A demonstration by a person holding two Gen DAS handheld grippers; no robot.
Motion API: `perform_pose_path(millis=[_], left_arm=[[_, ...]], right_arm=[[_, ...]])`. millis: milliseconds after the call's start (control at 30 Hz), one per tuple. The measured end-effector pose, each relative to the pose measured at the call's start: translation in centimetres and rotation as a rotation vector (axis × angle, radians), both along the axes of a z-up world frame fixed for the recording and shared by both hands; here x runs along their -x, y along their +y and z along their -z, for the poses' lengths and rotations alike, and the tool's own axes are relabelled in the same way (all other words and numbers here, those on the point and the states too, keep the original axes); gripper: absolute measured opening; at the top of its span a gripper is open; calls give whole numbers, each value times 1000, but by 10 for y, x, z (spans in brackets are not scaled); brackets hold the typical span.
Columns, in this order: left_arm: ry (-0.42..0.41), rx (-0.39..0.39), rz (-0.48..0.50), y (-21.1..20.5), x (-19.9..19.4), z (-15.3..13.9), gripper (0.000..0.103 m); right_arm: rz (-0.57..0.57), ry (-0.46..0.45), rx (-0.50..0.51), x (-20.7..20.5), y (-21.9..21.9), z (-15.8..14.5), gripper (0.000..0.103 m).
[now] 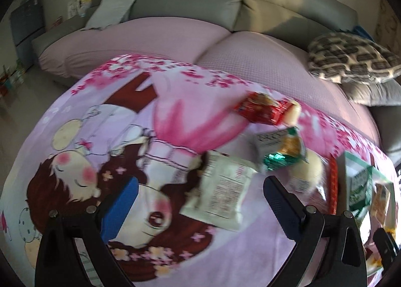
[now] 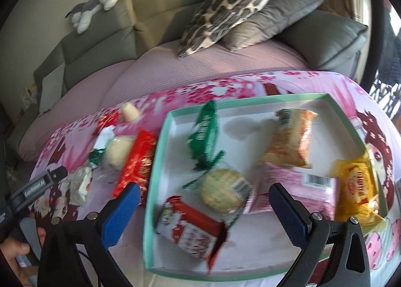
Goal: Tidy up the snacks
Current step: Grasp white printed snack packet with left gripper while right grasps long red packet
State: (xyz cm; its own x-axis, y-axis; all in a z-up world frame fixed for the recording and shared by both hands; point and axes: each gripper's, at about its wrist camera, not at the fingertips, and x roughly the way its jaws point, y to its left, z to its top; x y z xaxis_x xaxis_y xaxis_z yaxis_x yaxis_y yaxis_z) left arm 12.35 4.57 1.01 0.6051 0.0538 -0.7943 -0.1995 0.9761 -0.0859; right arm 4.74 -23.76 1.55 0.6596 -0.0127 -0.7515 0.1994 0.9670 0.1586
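**Spotter:** Where do we stand with the snacks?

**Operator:** Partway, by my reading. My right gripper (image 2: 203,209) hangs over the mint-rimmed tray (image 2: 160,151), jaws spread wide, nothing between them. Ahead of its fingers, inside the tray, I count a green packet (image 2: 205,134), a round cracker pack (image 2: 223,190), a red-and-white packet (image 2: 193,232) nearest the tongs, a pink pack (image 2: 298,186) by the right finger, and an orange bag (image 2: 290,139) farther off. A yellow packet (image 2: 356,186) sits propped on the tray's right rim, half in at best.

**Spotter:** And what's left outside?

**Operator:** A cluster on the printed blanket (image 1: 75,136). My left gripper (image 1: 198,201) is also wide and empty, with a white packet (image 1: 220,191) lying on the blanket between its fingertips, not pinched. Beyond that, a green-and-white pack (image 1: 280,149) and a red packet (image 1: 263,109); a pale round snack (image 1: 308,169) lies beyond the right finger. From the right camera, a long red packet (image 2: 137,161) lies just left of the tray wall.

**Spotter:** So the white one next?

**Operator:** That's my guess. Motion blur hides the smaller pieces, so I won't swear to the count.
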Motion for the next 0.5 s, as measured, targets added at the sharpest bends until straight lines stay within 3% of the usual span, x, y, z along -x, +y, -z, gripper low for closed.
perform_pose_path(millis=[233, 400, 500], left_arm=[[4, 16, -39, 20, -1, 3, 100], [0, 43, -4, 17, -6, 10, 100], [2, 18, 24, 10, -9, 14, 100]], right_arm=[[-82, -13, 6, -6, 30, 1, 103], [-131, -12, 65, -12, 53, 4, 103], [-144, -4, 93, -18, 64, 8, 103]])
